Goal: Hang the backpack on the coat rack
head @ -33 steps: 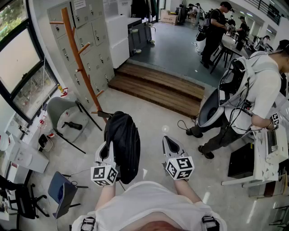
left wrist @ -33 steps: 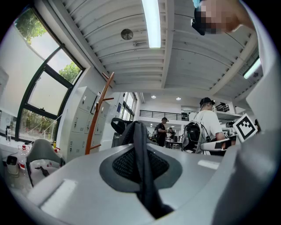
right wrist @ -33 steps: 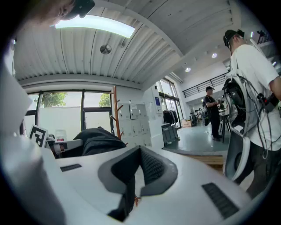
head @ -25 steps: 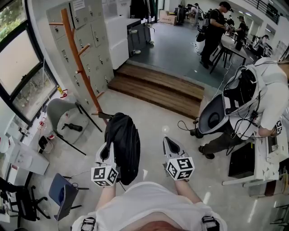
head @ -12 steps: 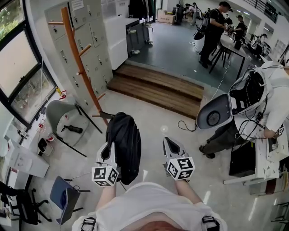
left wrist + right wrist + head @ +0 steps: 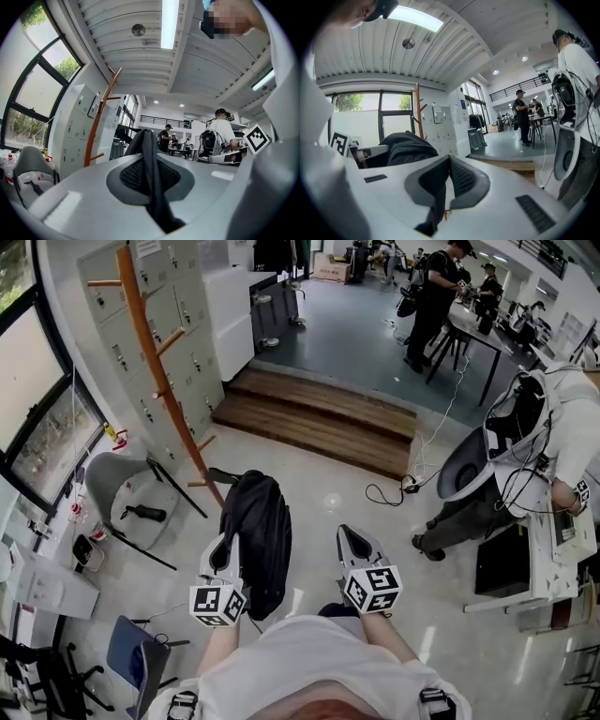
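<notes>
A black backpack (image 6: pixel 258 535) hangs from a strap (image 6: pixel 153 187) that runs up between the jaws of my left gripper (image 6: pixel 222 542), which is shut on it. In the left gripper view the strap rises past the left gripper (image 6: pixel 148 140). The coat rack (image 6: pixel 155 362) is a tall orange-brown wooden pole with pegs; it stands ahead and to the left, apart from the bag, and shows as the coat rack (image 6: pixel 100 123) in that view too. My right gripper (image 6: pixel 352 536) hangs beside the bag, jaws together and empty. The right gripper (image 6: pixel 449 161) view shows the backpack (image 6: pixel 404 147) to its left.
Grey lockers (image 6: pixel 122 296) stand behind the rack. A grey chair (image 6: pixel 117 486) sits at the rack's foot. Wooden steps (image 6: pixel 319 423) cross ahead, with a cable (image 6: pixel 389 493) on the floor below them. A person in white gear (image 6: pixel 553 442) bends over a desk at right.
The rack, steps and chair have slid slightly in the head view as I moved across the floor. The person at right has bent lower. Both grippers keep their hold and spacing.
</notes>
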The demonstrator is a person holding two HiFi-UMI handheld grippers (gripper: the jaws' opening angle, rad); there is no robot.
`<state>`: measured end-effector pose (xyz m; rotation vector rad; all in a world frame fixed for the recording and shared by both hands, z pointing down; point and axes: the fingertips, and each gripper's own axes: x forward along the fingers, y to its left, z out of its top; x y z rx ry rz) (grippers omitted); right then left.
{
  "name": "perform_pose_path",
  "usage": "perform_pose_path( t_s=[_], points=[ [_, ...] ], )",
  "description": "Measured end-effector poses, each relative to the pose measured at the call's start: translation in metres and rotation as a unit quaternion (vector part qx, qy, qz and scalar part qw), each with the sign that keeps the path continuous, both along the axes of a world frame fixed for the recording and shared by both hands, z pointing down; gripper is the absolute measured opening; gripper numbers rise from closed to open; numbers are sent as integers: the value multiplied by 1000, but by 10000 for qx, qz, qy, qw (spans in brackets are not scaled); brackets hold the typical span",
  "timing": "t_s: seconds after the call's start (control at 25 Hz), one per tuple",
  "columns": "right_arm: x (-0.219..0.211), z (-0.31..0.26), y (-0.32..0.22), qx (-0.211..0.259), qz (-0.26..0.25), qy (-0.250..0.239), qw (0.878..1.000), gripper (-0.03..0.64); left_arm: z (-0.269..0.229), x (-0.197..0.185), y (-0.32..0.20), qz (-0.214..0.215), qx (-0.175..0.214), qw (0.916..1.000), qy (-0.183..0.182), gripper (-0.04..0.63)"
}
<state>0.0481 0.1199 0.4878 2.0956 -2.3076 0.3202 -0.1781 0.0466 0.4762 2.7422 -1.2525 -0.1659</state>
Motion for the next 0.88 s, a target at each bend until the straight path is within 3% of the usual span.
perform_pose_path(
  t_s=[0.4,0.88],
  points=[
    [43,25,-76,-119,-213,-159,9996,9,19,42,-66,-122,-146,9997,-142,29],
    [111,11,-230,43,-1407,44,9900,9,3,105,-167,-1056,47,9939,-319,29]
  ],
)
